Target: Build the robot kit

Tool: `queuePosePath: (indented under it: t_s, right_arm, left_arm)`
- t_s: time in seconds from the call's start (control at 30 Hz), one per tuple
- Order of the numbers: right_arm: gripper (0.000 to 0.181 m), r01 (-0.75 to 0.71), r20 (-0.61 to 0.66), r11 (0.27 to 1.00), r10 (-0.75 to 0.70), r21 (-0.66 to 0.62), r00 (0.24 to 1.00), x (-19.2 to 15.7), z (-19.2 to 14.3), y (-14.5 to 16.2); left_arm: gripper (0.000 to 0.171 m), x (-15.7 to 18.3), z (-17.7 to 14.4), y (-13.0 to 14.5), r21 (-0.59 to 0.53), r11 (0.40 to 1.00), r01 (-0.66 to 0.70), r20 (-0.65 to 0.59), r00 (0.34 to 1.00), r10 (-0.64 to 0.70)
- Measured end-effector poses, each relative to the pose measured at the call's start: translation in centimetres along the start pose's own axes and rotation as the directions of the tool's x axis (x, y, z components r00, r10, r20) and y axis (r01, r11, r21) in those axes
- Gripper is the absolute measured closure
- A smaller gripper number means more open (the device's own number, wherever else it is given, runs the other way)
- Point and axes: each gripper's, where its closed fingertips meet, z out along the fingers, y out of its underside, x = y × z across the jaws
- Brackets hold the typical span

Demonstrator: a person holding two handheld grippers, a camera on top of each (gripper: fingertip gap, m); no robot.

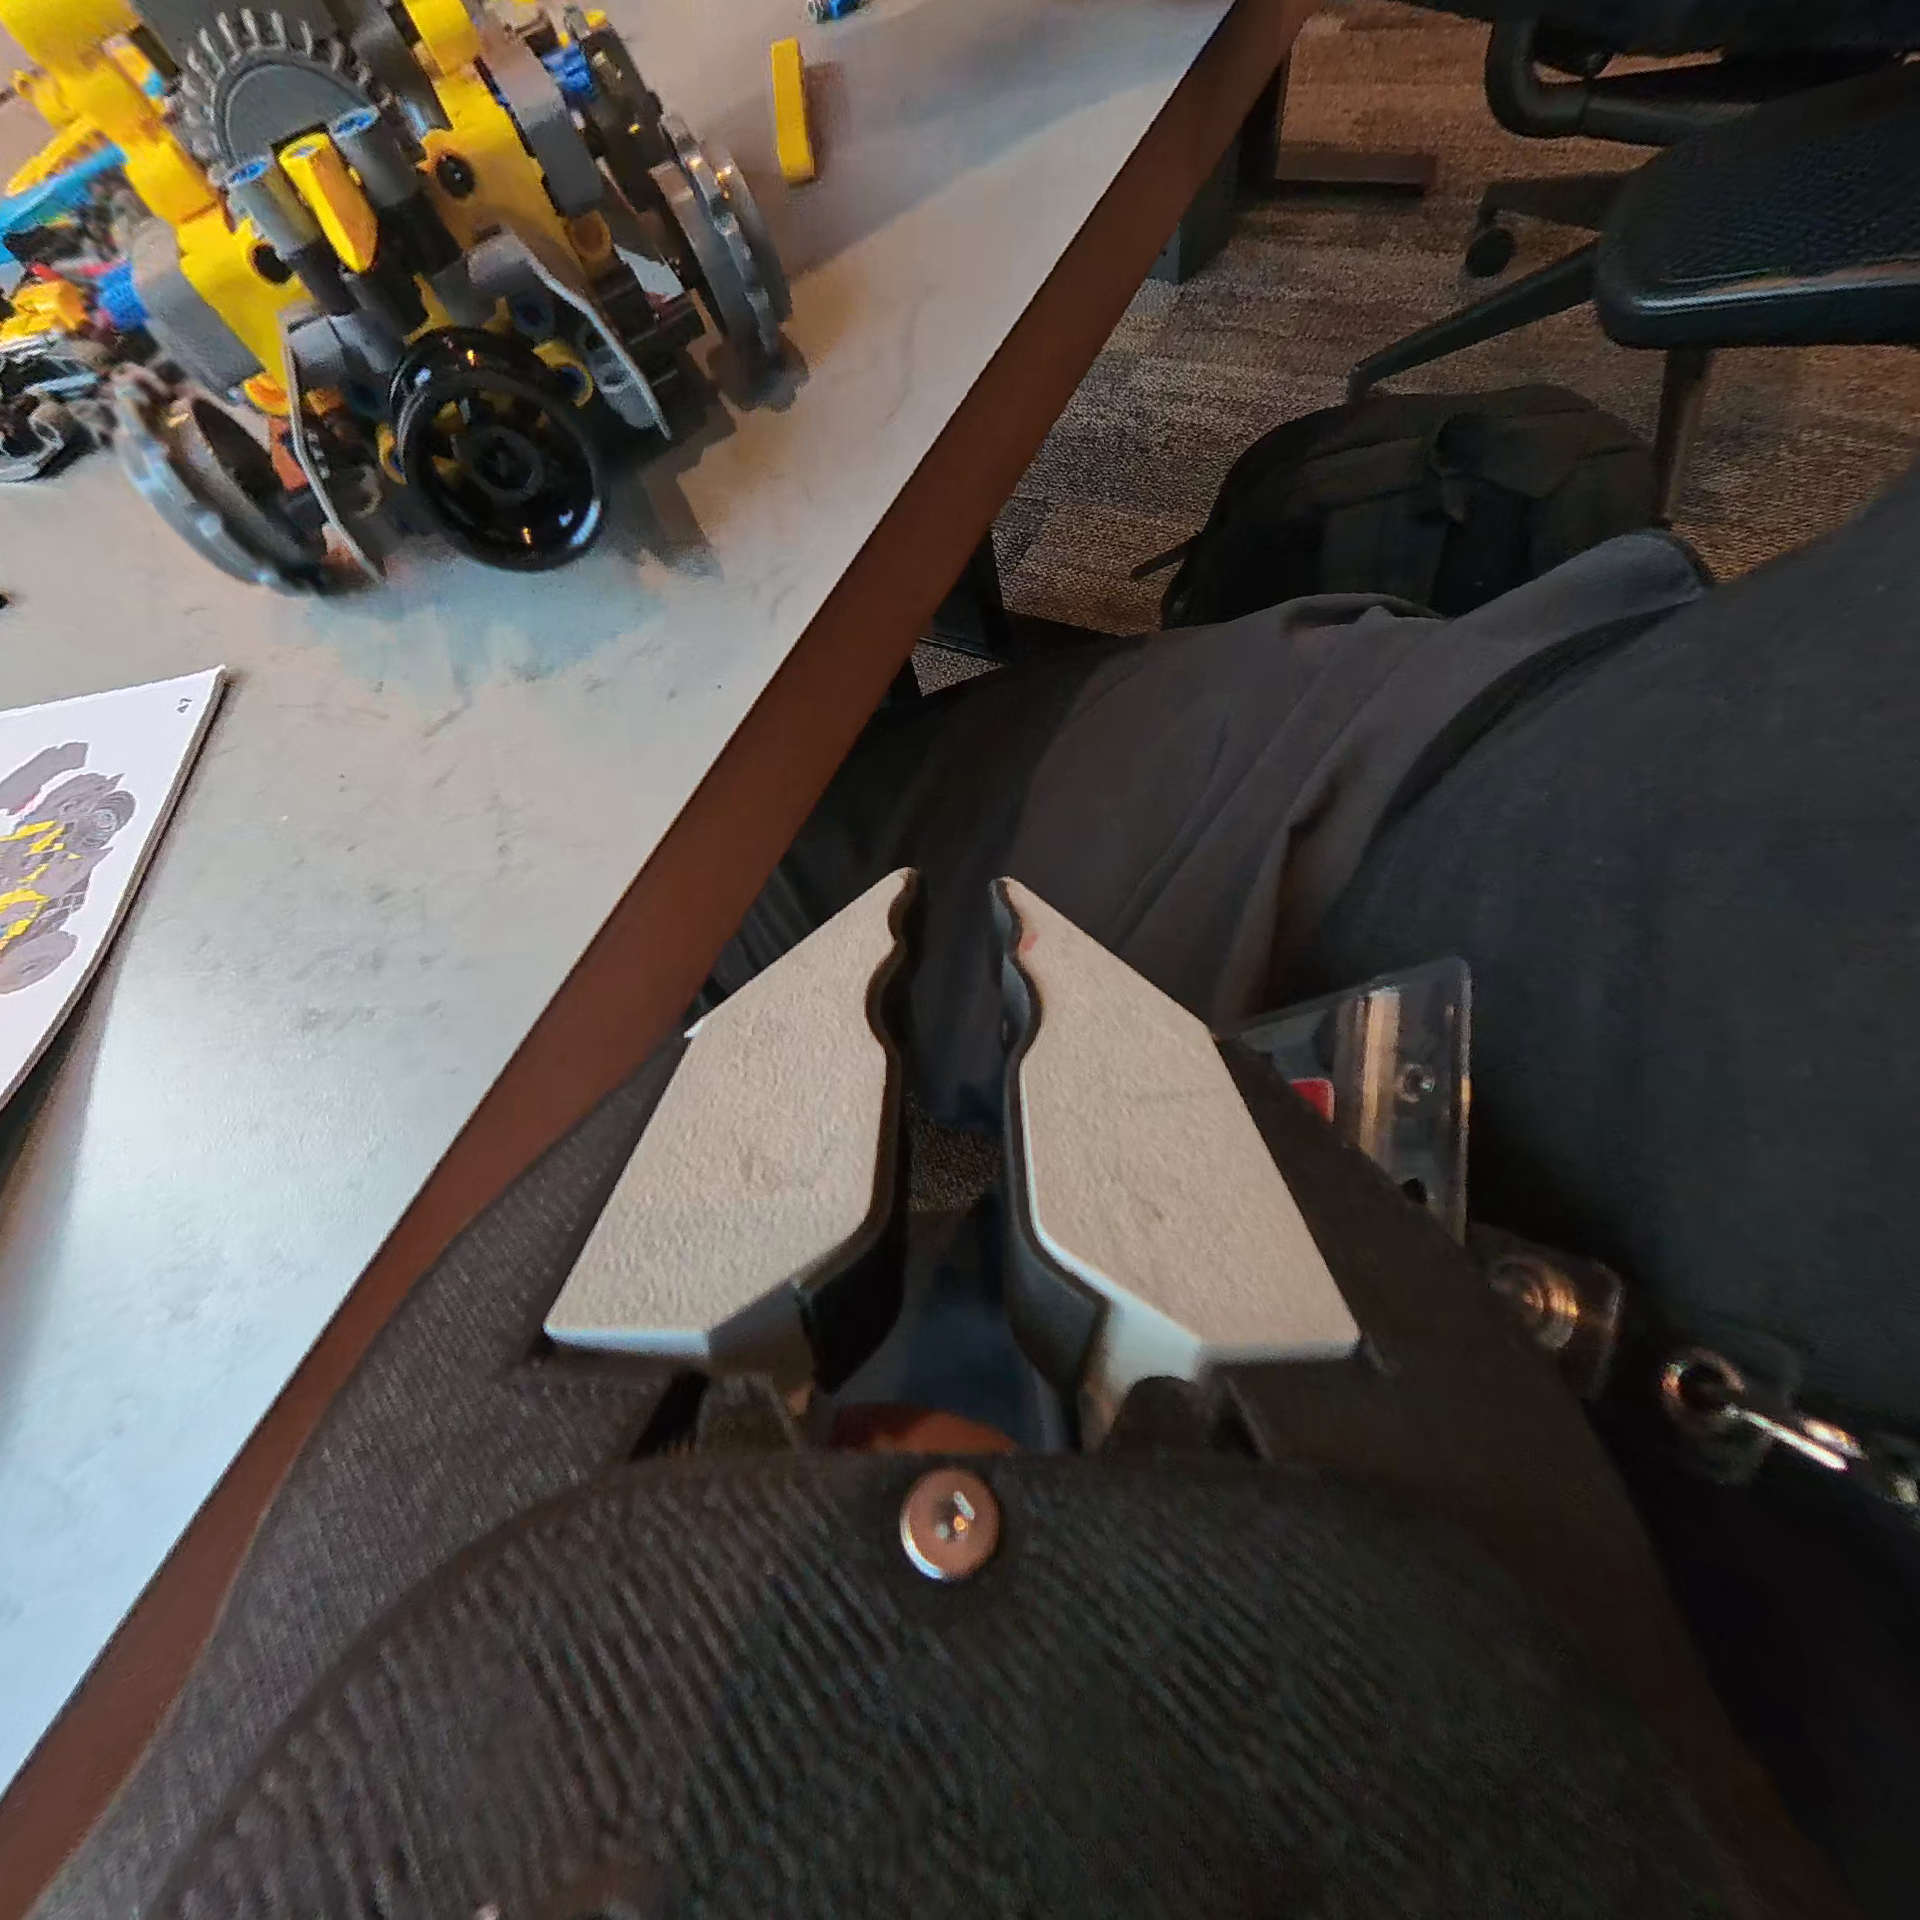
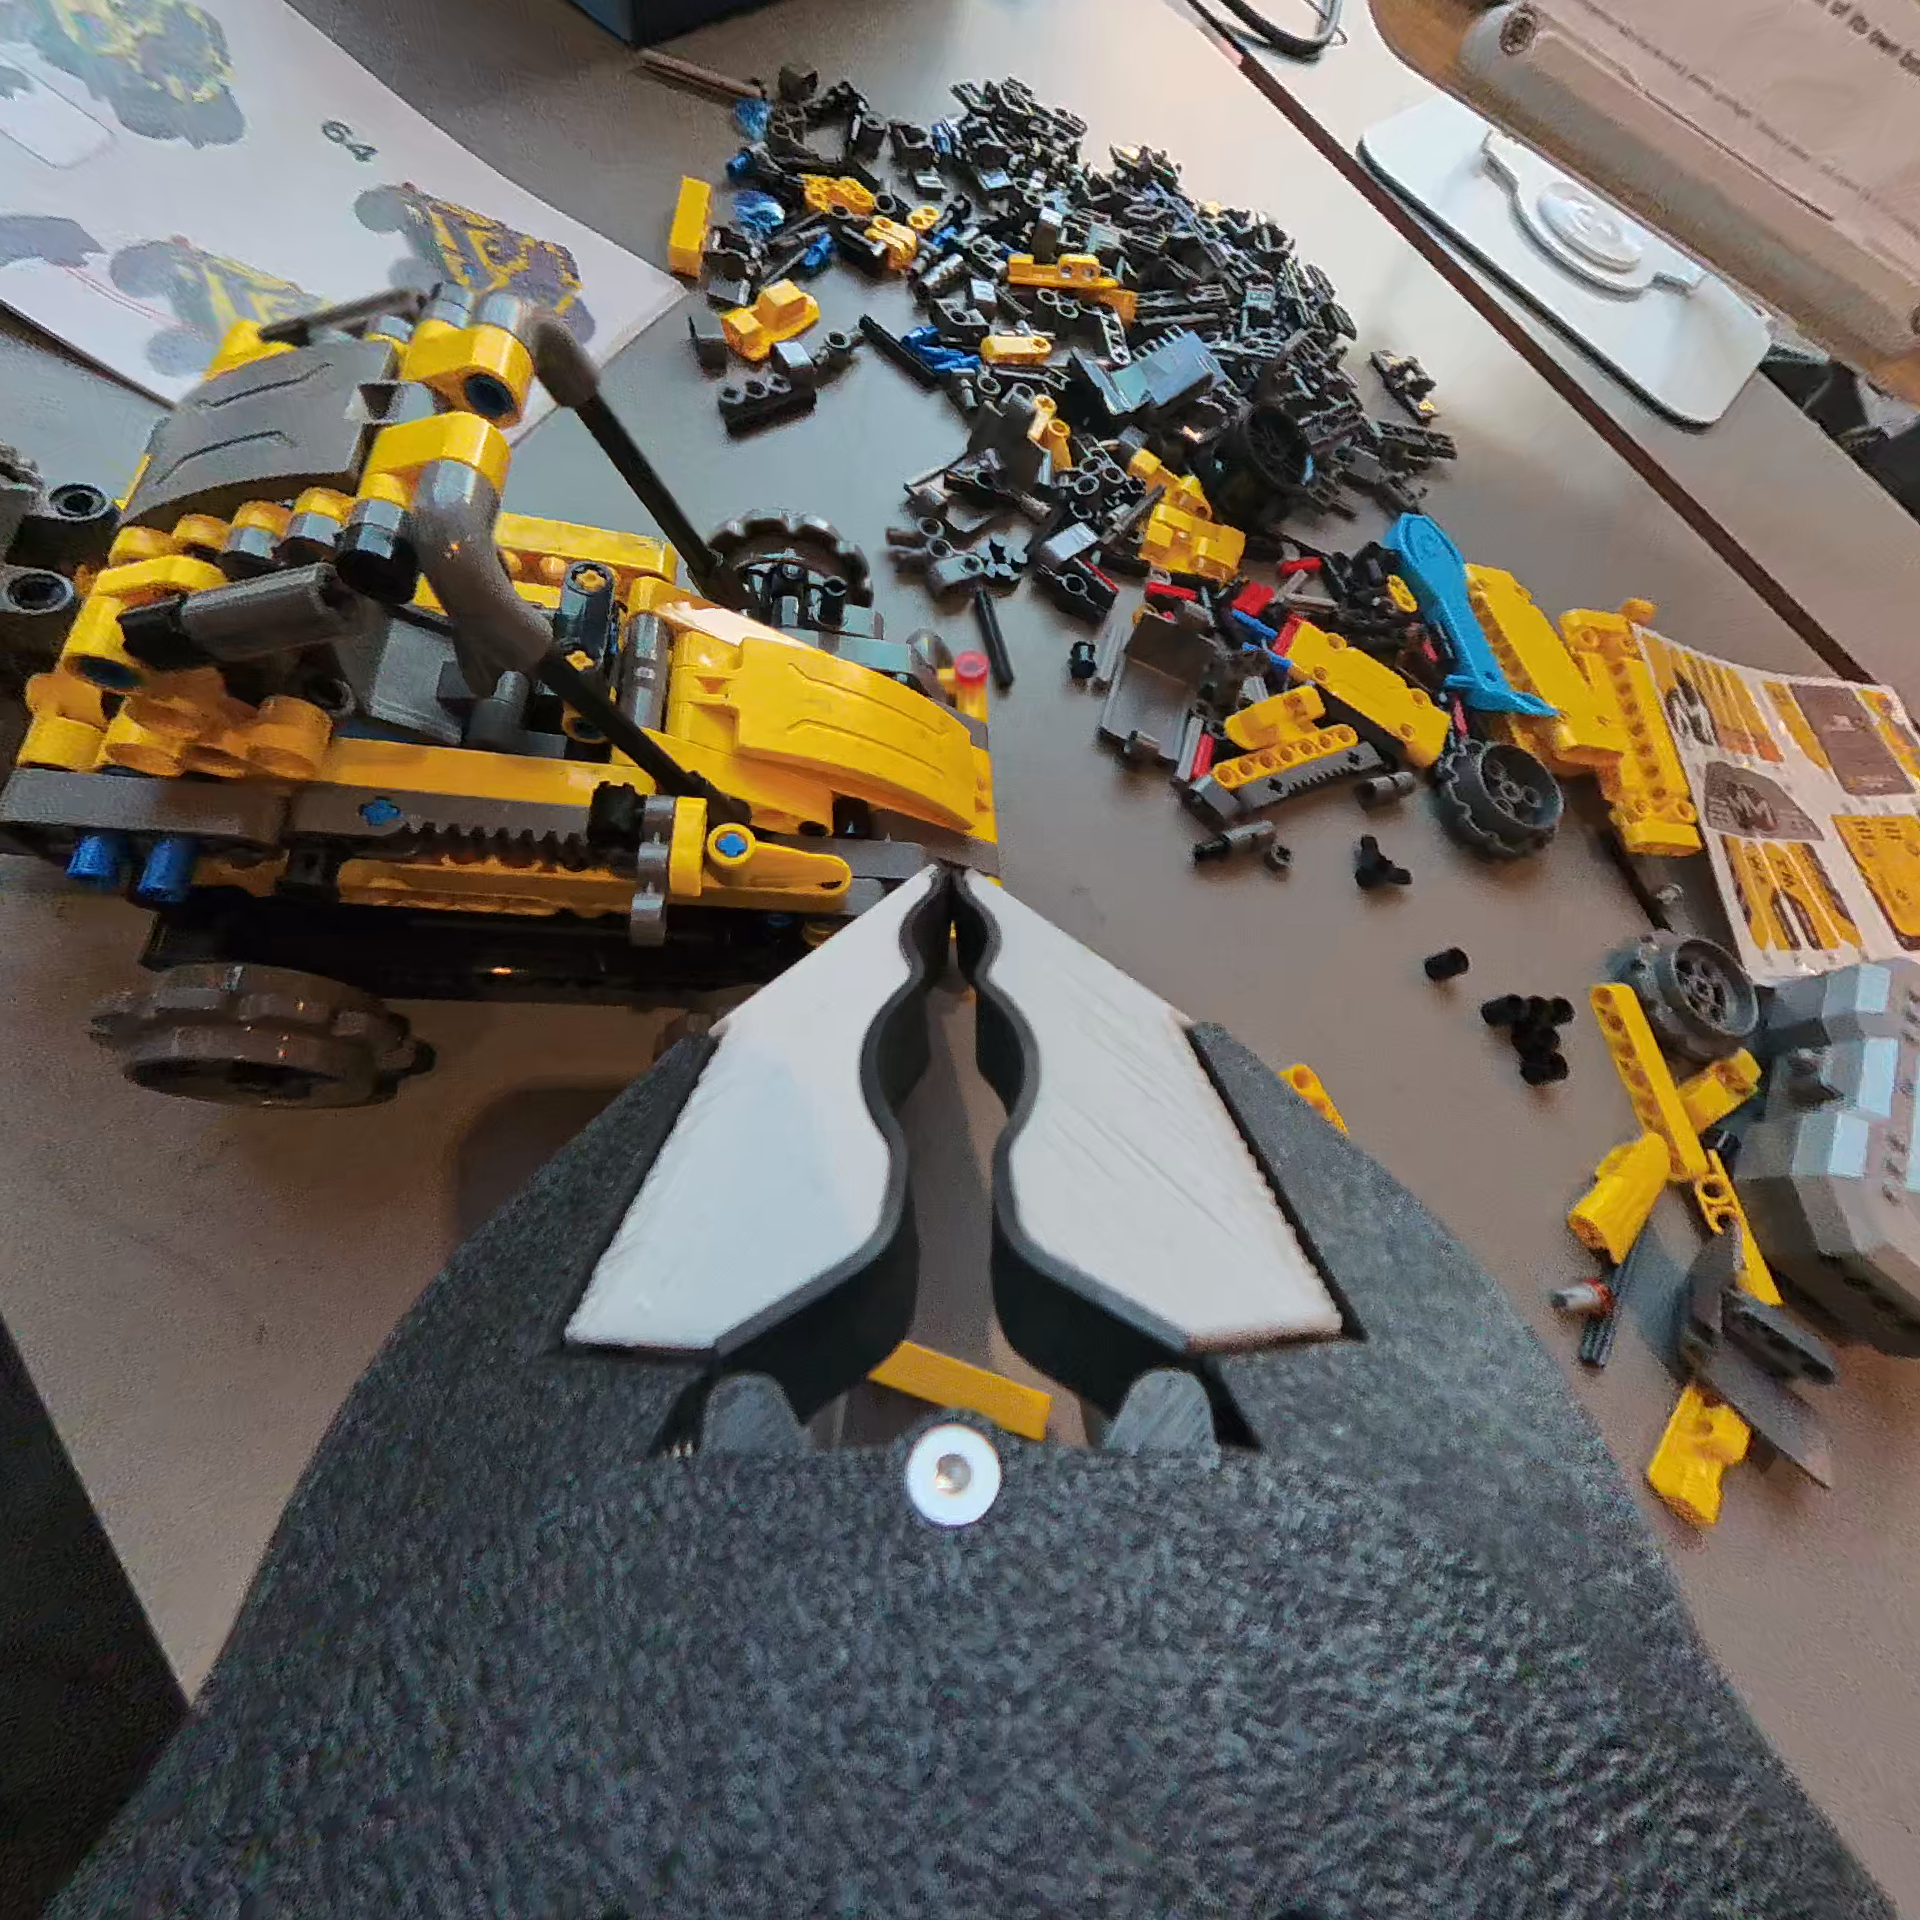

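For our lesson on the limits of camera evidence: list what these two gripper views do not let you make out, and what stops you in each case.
- Left wrist view: the instruction booklet is cut off by the left edge.
- Left wrist view: the yellow model vehicle runs past the top edge.
- Right wrist view: a flat yellow piece lies mostly hidden under the right gripper.
- Right wrist view: single parts in the loose pile are too small to tell apart.

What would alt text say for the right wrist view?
A shut claw points at the side of a yellow and grey brick-built vehicle on a dark table. Loose building pieces lie heaped beyond, with an instruction booklet and sticker sheet nearby.
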Motion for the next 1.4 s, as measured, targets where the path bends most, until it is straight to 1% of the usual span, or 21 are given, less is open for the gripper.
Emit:
queuePosePath:
  t_s: [0.1, 0.23, 0.3, 0.37, 0.4, 0.47, 0.53, 0.6, 0.63, 0.67, 0.73, 0.8, 0.87, 1.0, 1.13, 1.2, 1.3, 1.4]
  right_arm:
    - [0.181, 0.023, -0.013, 1.000, -0.023, -0.001, 1.000, -0.2, 0.4, -0.7]
    - [0.179, -0.046, -0.008, 0.995, 0.047, 0.085, 0.999, 1.2, -0.7, -3.3]
    - [0.169, -0.081, 0.004, 0.987, 0.081, 0.138, 0.997, 2.0, -1.6, -5.1]
    - [0.166, -0.095, 0.029, 0.974, 0.091, 0.204, 0.995, 2.5, -2.3, -7.2]
    - [0.164, -0.094, 0.048, 0.966, 0.085, 0.239, 0.995, 2.6, -2.5, -8.5]
    - [0.155, -0.065, 0.084, 0.960, 0.044, 0.271, 0.996, 2.8, -2.0, -11.3]
    - [0.150, 0.013, 0.106, 0.973, -0.038, 0.229, 0.994, 2.9, -0.4, -13.6]
    - [0.154, 0.112, 0.185, 0.987, -0.131, 0.112, 0.974, 2.1, 2.1, -14.4]
    - [0.164, 0.150, 0.228, 0.988, -0.152, 0.029, 0.962, 1.9, 3.7, -14.2]
    - [0.170, 0.174, 0.245, 0.983, -0.155, -0.060, 0.957, 2.1, 5.4, -13.7]
    - [0.176, 0.207, 0.255, 0.949, -0.145, -0.238, 0.956, 2.9, 8.8, -12.1]
    - [0.179, 0.241, 0.276, 0.908, -0.147, -0.343, 0.950, 3.3, 11.5, -10.6]
    - [0.181, 0.268, 0.282, 0.874, -0.160, -0.405, 0.946, 3.7, 13.5, -9.4]
    - [0.181, 0.302, 0.319, 0.833, -0.160, -0.464, 0.934, 3.3, 15.9, -7.7]
    - [0.181, 0.339, 0.331, 0.794, -0.185, -0.504, 0.925, 3.5, 16.8, -6.3]
    - [0.181, 0.335, 0.336, 0.797, -0.178, -0.502, 0.925, 3.5, 17.0, -6.3]
    - [0.174, 0.331, 0.359, 0.804, -0.158, -0.494, 0.920, 3.1, 17.0, -6.4]
    - [0.177, 0.335, 0.370, 0.801, -0.154, -0.496, 0.916, 3.0, 17.0, -6.2]
  left_arm:
    - [0.163, -0.1, 0.0, 0.0, 0.001, 1.000, 0.002, 0.000, 1.000, -0.002]
    - [0.163, -0.1, -0.1, 0.1, 0.001, 1.000, 0.006, -0.002, 1.000, -0.006]
    - [0.163, -0.1, -0.1, 0.0, 0.001, 1.000, 0.008, -0.002, 1.000, -0.008]
    - [0.163, -0.1, 0.0, 0.1, 0.001, 1.000, 0.013, -0.005, 1.000, -0.013]
    - [0.163, -0.1, 0.0, 0.1, -0.001, 1.000, 0.016, -0.006, 1.000, -0.016]
    - [0.162, -0.1, 0.1, 0.2, -0.005, 1.000, 0.017, -0.008, 1.000, -0.017]
    - [0.163, 0.0, 0.1, 0.2, -0.003, 1.000, 0.017, -0.011, 1.000, -0.017]
    - [0.163, -0.1, 0.1, 0.2, -0.002, 1.000, 0.017, -0.012, 1.000, -0.017]
    - [0.163, -0.2, 0.1, 0.2, -0.002, 1.000, 0.018, -0.011, 1.000, -0.018]
    - [0.162, -0.2, 0.1, 0.3, -0.004, 1.000, 0.020, -0.009, 1.000, -0.020]
    - [0.162, -0.5, 0.1, 0.4, -0.007, 1.000, 0.026, -0.005, 1.000, -0.026]
    - [0.162, -0.7, 0.1, 0.5, -0.011, 0.999, 0.035, -0.008, 0.999, -0.035]
    - [0.162, -0.8, 0.0, 0.4, -0.004, 0.999, 0.037, -0.011, 0.999, -0.037]
    - [0.162, -1.2, -0.4, 0.3, 0.013, 0.999, 0.051, -0.014, 0.999, -0.051]
    - [0.162, -1.6, -0.6, 0.3, 0.021, 0.997, 0.073, -0.023, 0.997, -0.073]
    - [0.162, -1.6, -0.7, 0.3, 0.025, 0.996, 0.084, -0.029, 0.996, -0.084]
    - [0.162, -1.6, -0.8, 0.2, 0.029, 0.996, 0.086, -0.031, 0.996, -0.086]
    - [0.162, -1.4, -0.8, 0.1, 0.029, 0.996, 0.085, -0.035, 0.996, -0.084]
